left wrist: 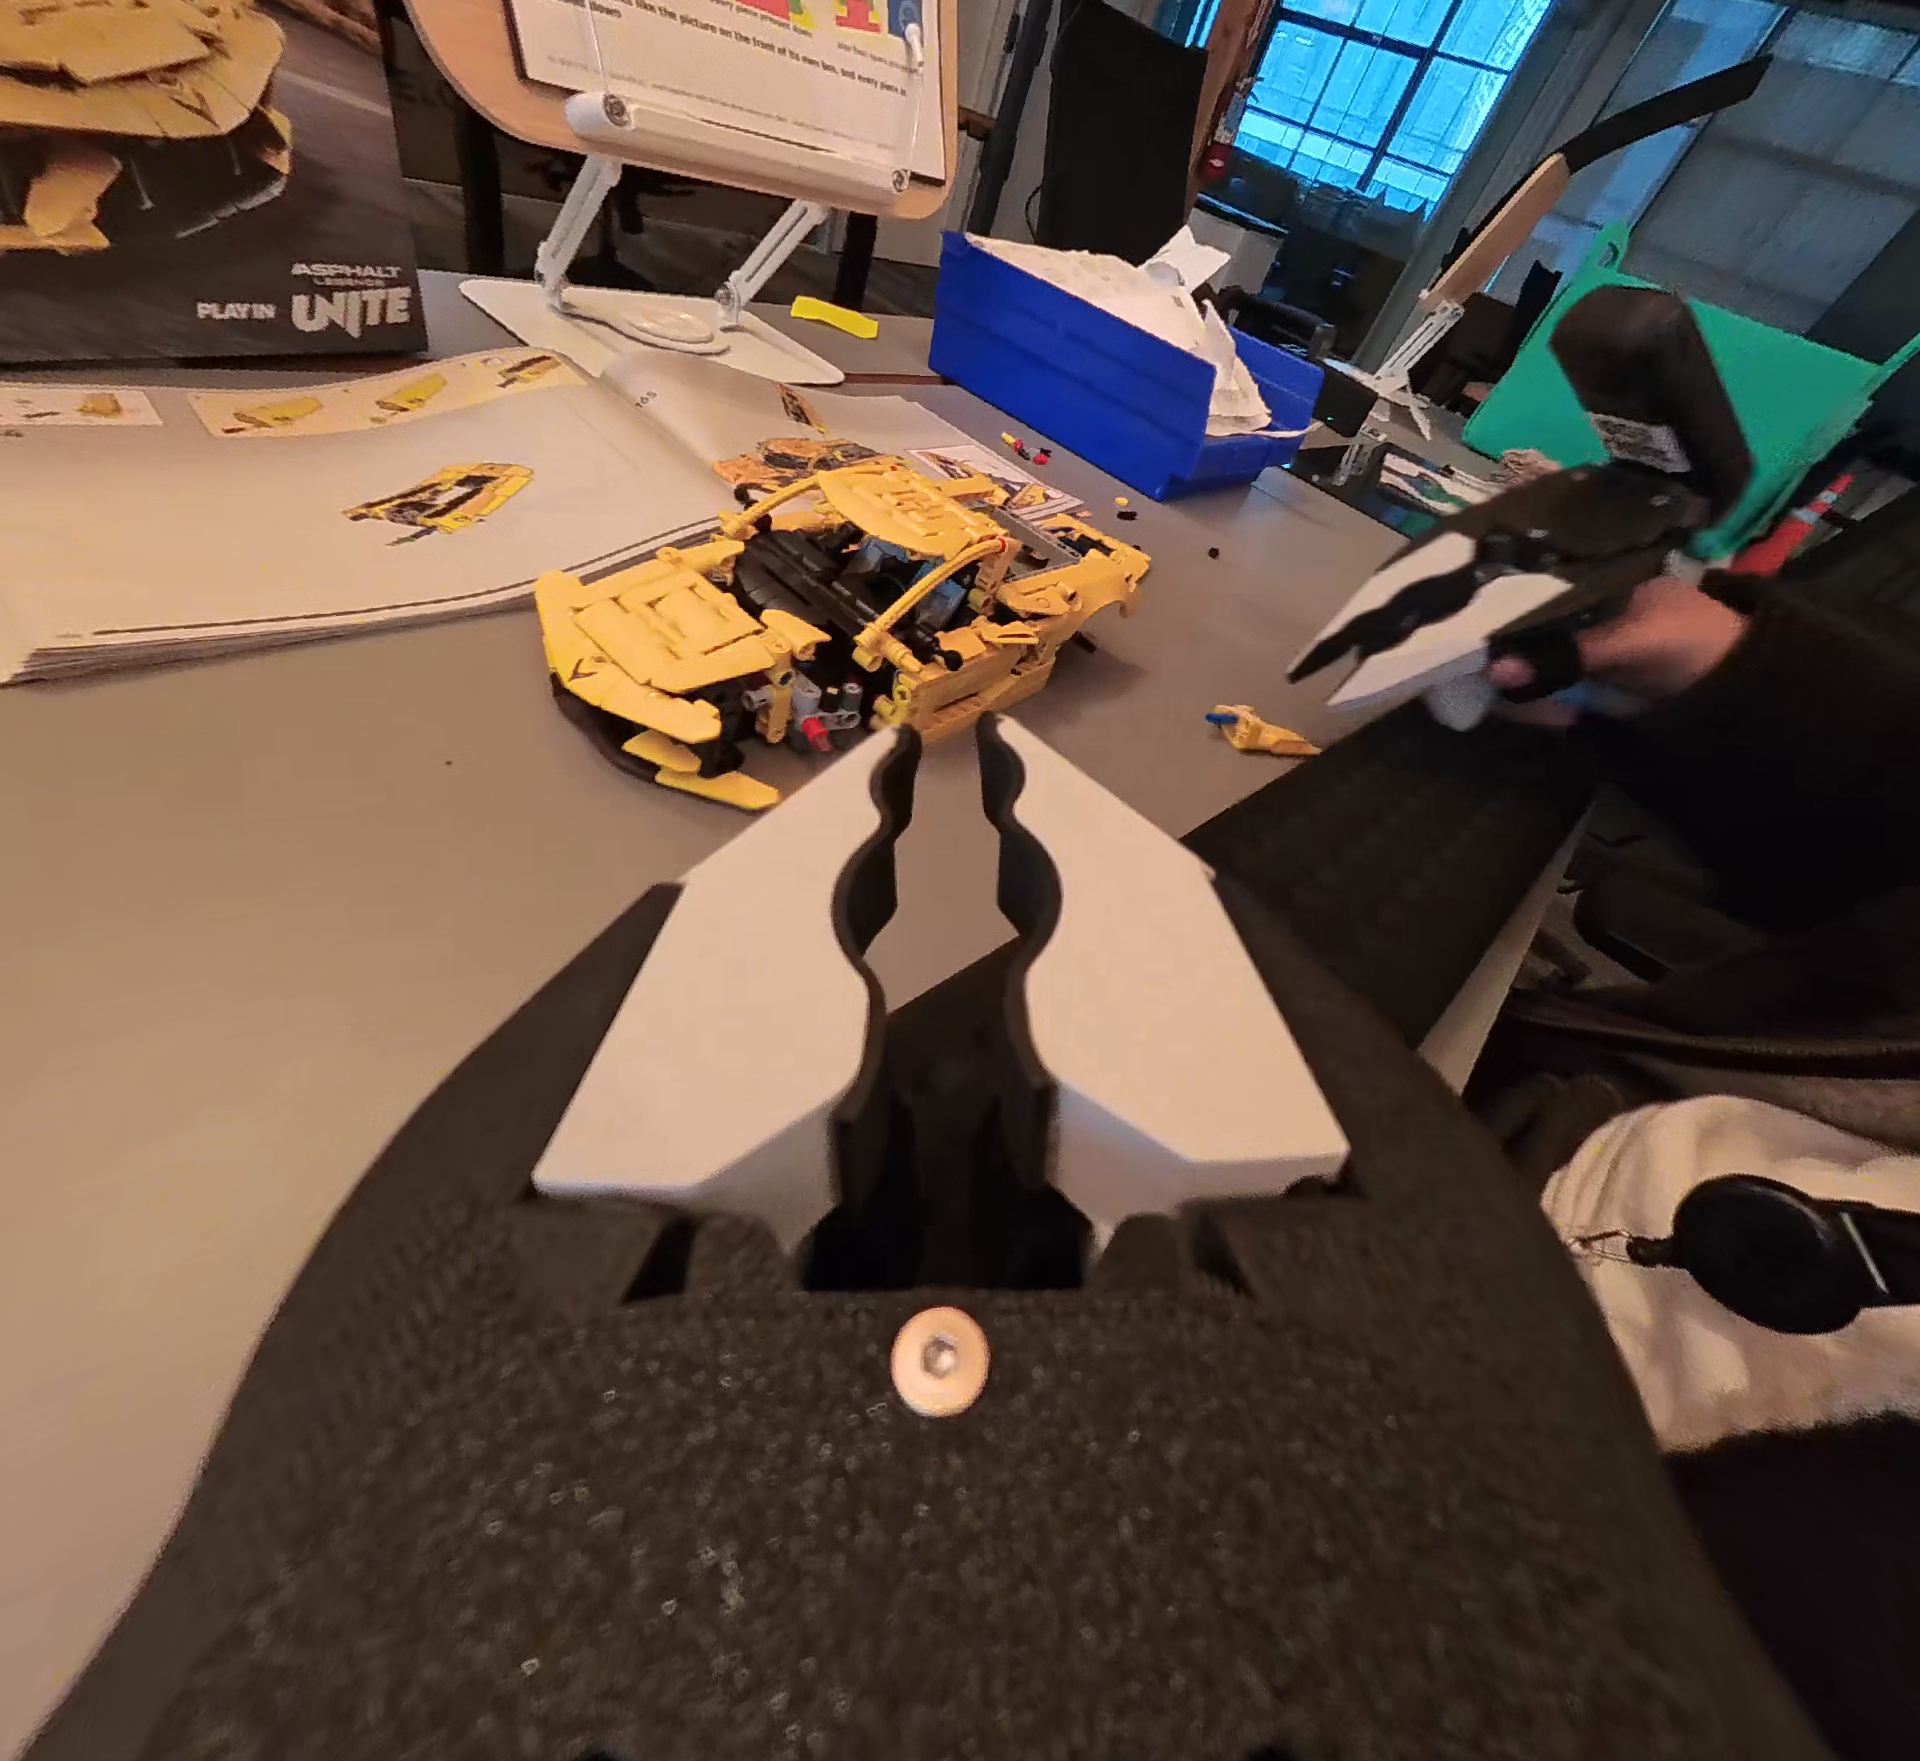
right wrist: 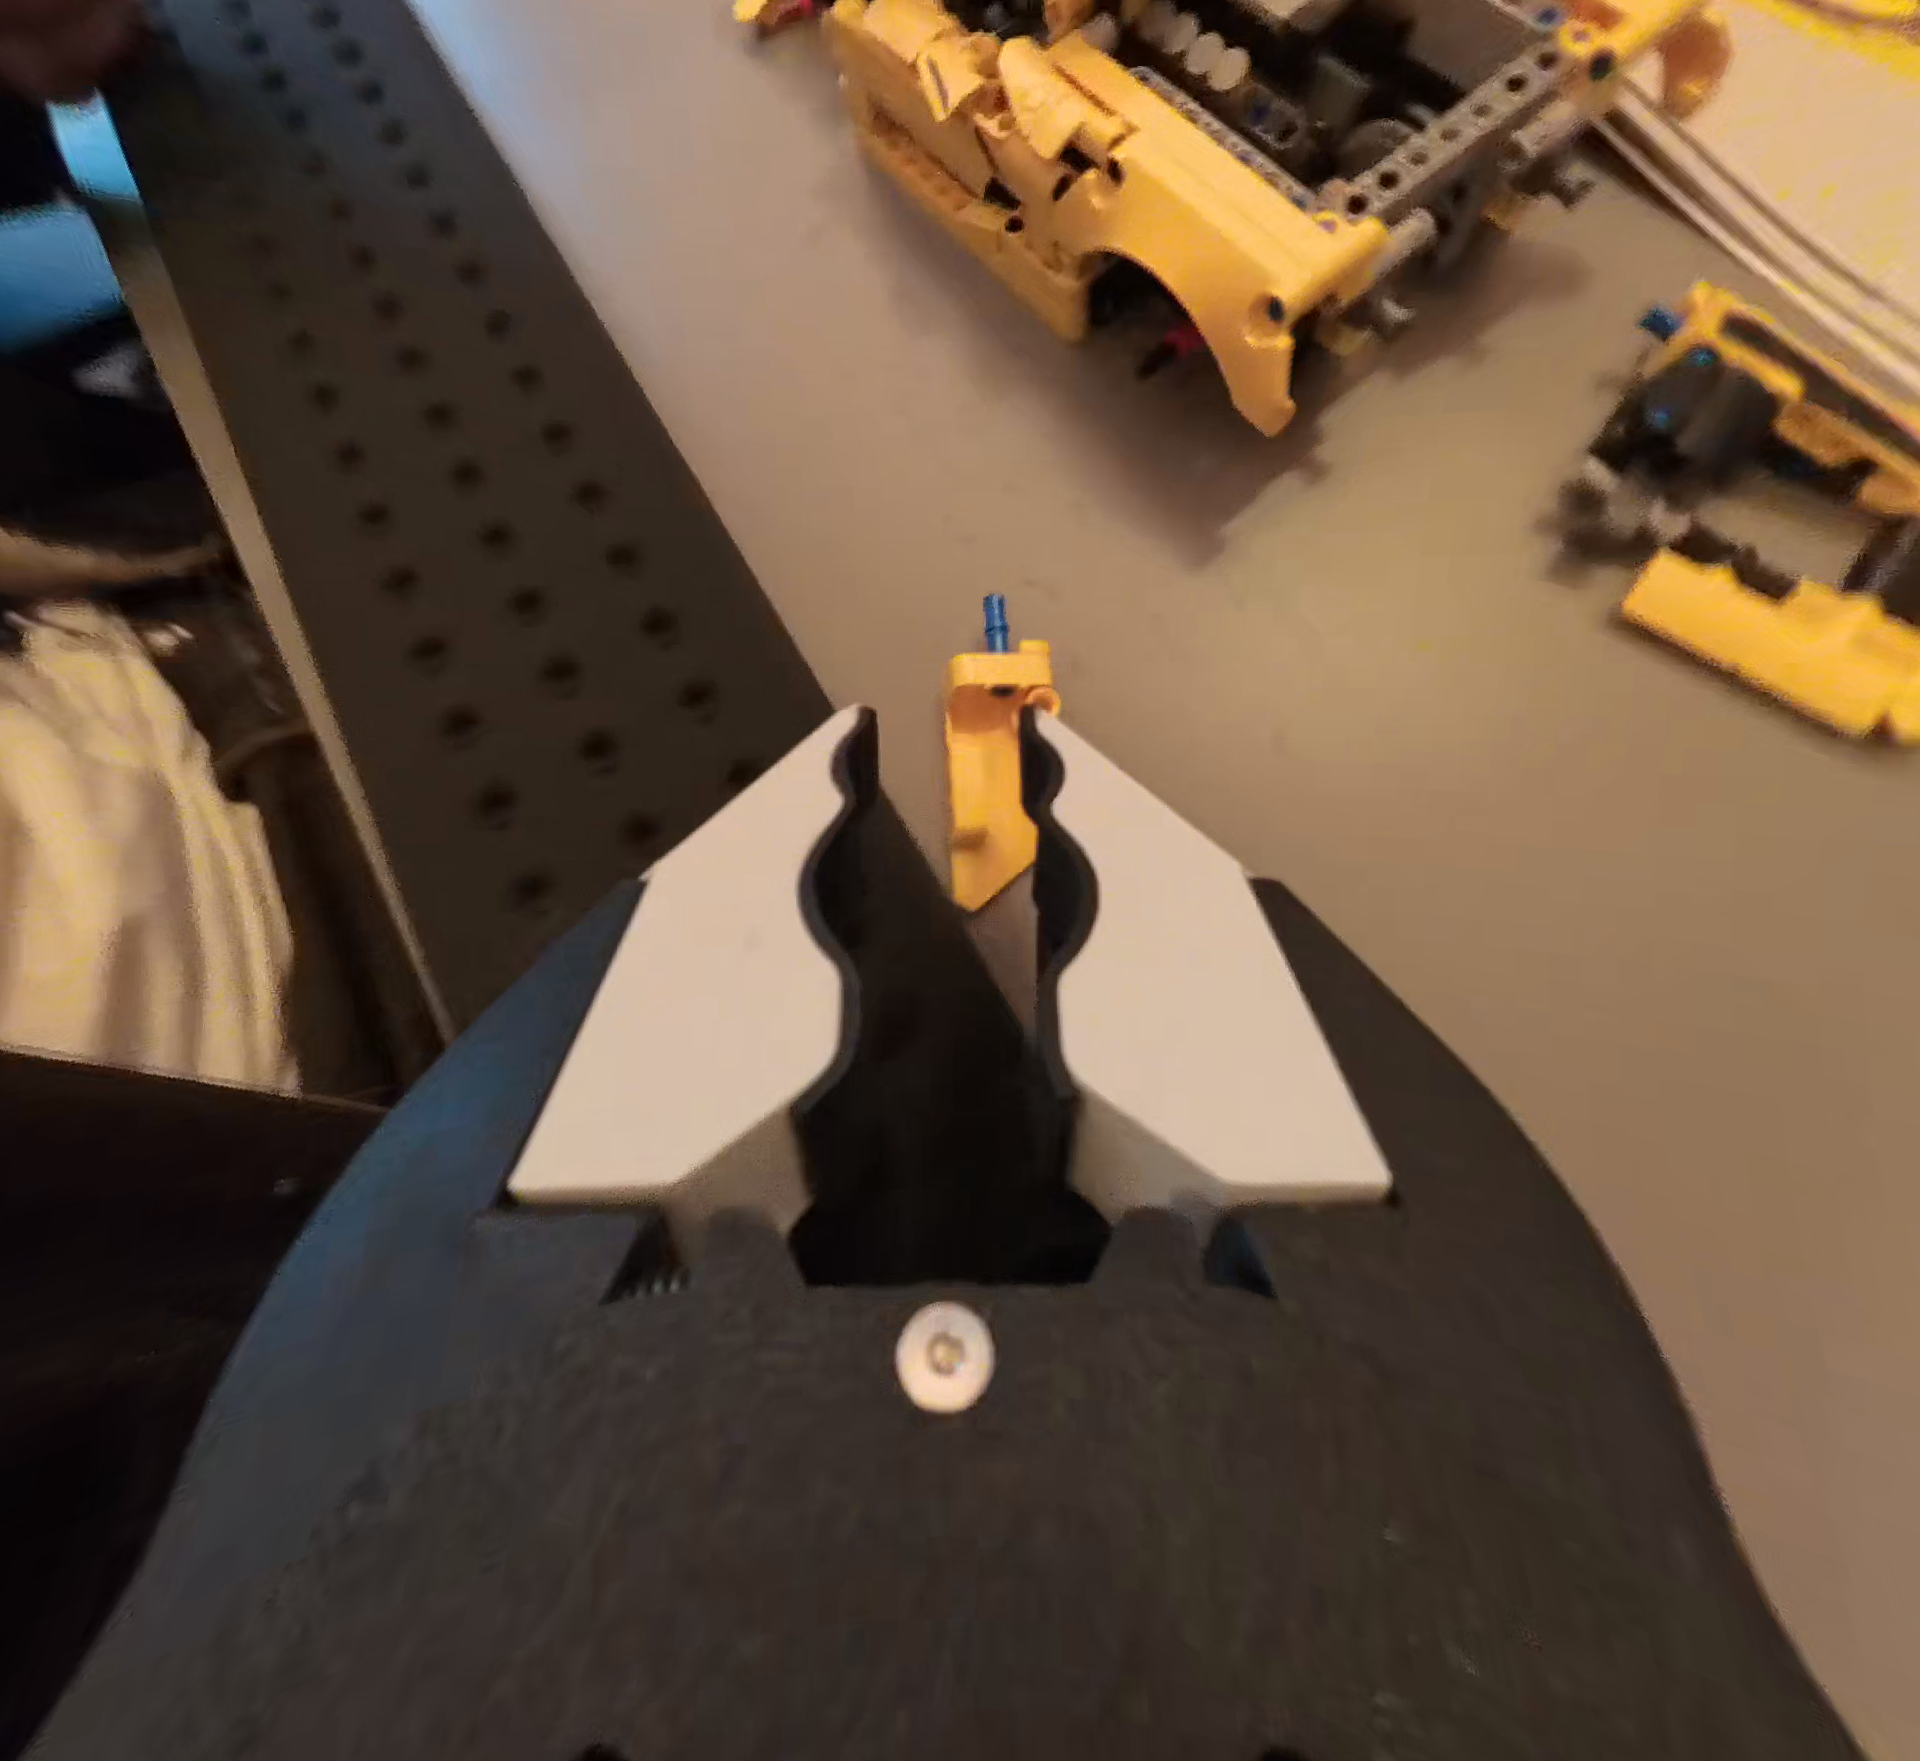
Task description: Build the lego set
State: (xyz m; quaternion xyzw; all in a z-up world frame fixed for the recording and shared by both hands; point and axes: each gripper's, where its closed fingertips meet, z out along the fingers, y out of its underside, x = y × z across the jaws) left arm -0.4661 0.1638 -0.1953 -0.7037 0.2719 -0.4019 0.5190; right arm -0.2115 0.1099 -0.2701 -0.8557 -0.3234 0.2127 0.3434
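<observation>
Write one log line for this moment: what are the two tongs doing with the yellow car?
left tongs: open, empty, near car | right tongs: open around small yellow piece on table | piece not yet attached

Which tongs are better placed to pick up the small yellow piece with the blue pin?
Right. The right tongs are open with the small yellow piece between their fingers; the left tongs hover empty near the yellow car.

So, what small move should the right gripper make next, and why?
Probably close the right gripper on the small yellow piece. The piece with its blue pin lies on the table between the open fingers, near the right one, and nothing is held yet. The car stands apart.
</observation>
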